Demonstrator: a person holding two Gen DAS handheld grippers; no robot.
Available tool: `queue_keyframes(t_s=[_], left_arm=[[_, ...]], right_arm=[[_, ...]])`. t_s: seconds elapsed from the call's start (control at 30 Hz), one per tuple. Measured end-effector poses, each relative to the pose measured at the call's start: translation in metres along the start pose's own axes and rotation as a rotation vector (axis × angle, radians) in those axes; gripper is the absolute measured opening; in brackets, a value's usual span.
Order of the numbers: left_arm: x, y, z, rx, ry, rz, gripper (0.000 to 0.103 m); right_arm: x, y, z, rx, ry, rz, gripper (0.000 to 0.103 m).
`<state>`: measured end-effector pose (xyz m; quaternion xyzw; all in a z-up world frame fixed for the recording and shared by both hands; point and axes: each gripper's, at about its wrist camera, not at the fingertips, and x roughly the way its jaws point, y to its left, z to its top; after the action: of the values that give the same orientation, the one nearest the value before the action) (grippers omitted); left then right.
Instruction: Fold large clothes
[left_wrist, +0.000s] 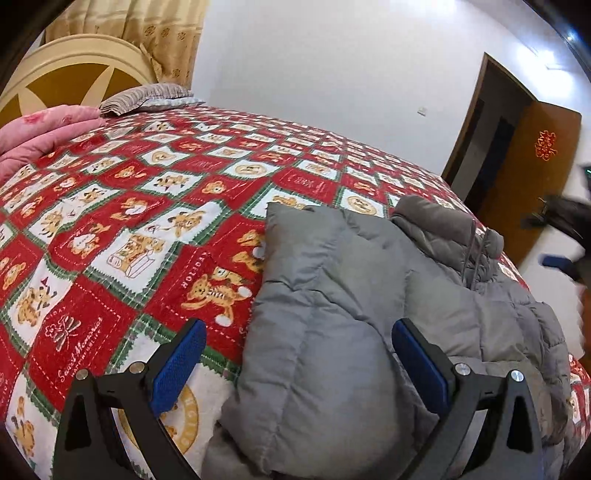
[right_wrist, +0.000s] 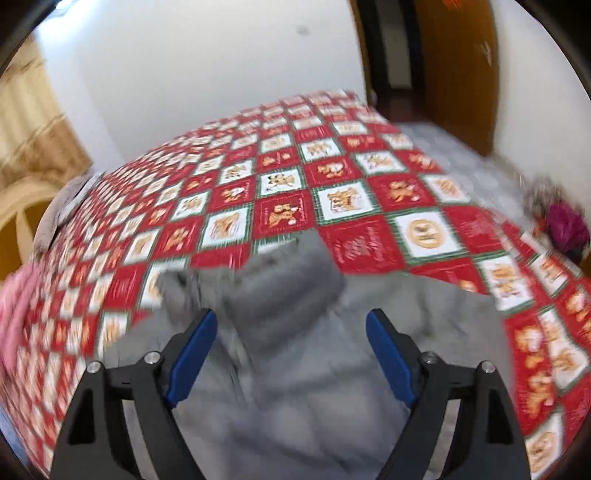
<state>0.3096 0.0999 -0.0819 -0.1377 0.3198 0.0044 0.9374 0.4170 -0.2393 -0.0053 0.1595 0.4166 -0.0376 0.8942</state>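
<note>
A grey padded jacket (left_wrist: 332, 295) lies on the near right part of the bed, one sleeve folded over its body and the collar (left_wrist: 439, 225) at its far end. My left gripper (left_wrist: 300, 328) hangs just above the folded sleeve, blue pads (left_wrist: 181, 365) wide apart and off the cloth, so it is open. In the blurred right wrist view the same jacket (right_wrist: 295, 387) fills the foreground, with a darker folded part (right_wrist: 291, 273) farther off. My right gripper (right_wrist: 291, 315) stands open above it, with nothing pinched between its pads (right_wrist: 388, 362).
A red and white bear-print bedspread (left_wrist: 166, 206) covers the bed. A pink quilt (left_wrist: 40, 136) and a striped pillow (left_wrist: 144, 98) lie by the headboard (left_wrist: 74, 66). A wooden door (left_wrist: 524, 173) stands open at the right. A purple item (right_wrist: 565, 225) lies on the floor.
</note>
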Motion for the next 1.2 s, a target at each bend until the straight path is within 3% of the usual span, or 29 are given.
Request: queue_keyframes(t_s=[0.1, 0.27, 0.33, 0.4, 0.43, 0.6, 0.67, 0.73, 0.8, 0.93, 1.1, 1.17, 1.2], left_arm=[[-0.001, 0.005, -0.001, -0.021, -0.011, -0.008, 0.101], [0.007, 0.011, -0.002, -0.048, 0.021, -0.019, 0.101], [0.007, 0.012, -0.002, -0.058, 0.023, -0.024, 0.101], [0.007, 0.013, -0.002, -0.063, 0.026, -0.024, 0.101], [0.007, 0.013, -0.002, -0.064, 0.028, -0.023, 0.101], [0.008, 0.013, -0.003, -0.068, 0.037, -0.016, 0.101], [0.010, 0.013, -0.003, -0.066, 0.047, -0.017, 0.101], [0.013, 0.012, -0.003, -0.063, 0.064, -0.021, 0.101], [0.016, 0.011, -0.003, -0.058, 0.087, -0.025, 0.101], [0.008, -0.002, 0.007, 0.007, 0.106, -0.035, 0.101], [-0.033, -0.050, 0.074, 0.085, -0.042, -0.111, 0.101], [-0.019, -0.073, 0.104, 0.091, -0.035, -0.152, 0.101], [0.000, -0.087, 0.119, 0.088, 0.013, -0.177, 0.101]], right_arm=[[0.036, -0.001, 0.023, 0.138, 0.046, 0.010, 0.086], [0.079, 0.000, 0.019, 0.088, 0.204, -0.099, 0.083], [0.080, -0.007, 0.006, 0.066, 0.242, -0.094, 0.067], [0.074, -0.016, -0.002, 0.068, 0.264, -0.068, 0.022], [0.067, -0.022, -0.007, 0.071, 0.272, -0.059, 0.018], [0.034, -0.063, -0.033, 0.061, 0.232, -0.106, 0.018], [0.037, -0.090, -0.052, 0.116, 0.220, -0.061, 0.017], [0.039, -0.101, -0.071, 0.112, 0.105, 0.017, 0.017], [0.033, -0.100, -0.085, 0.084, -0.013, 0.030, 0.017], [0.030, -0.100, -0.088, 0.085, -0.042, 0.021, 0.018], [0.024, -0.098, -0.091, 0.077, -0.066, 0.028, 0.021], [0.027, -0.098, -0.090, 0.086, -0.070, 0.044, 0.022], [0.027, -0.098, -0.090, 0.091, -0.072, 0.051, 0.022]])
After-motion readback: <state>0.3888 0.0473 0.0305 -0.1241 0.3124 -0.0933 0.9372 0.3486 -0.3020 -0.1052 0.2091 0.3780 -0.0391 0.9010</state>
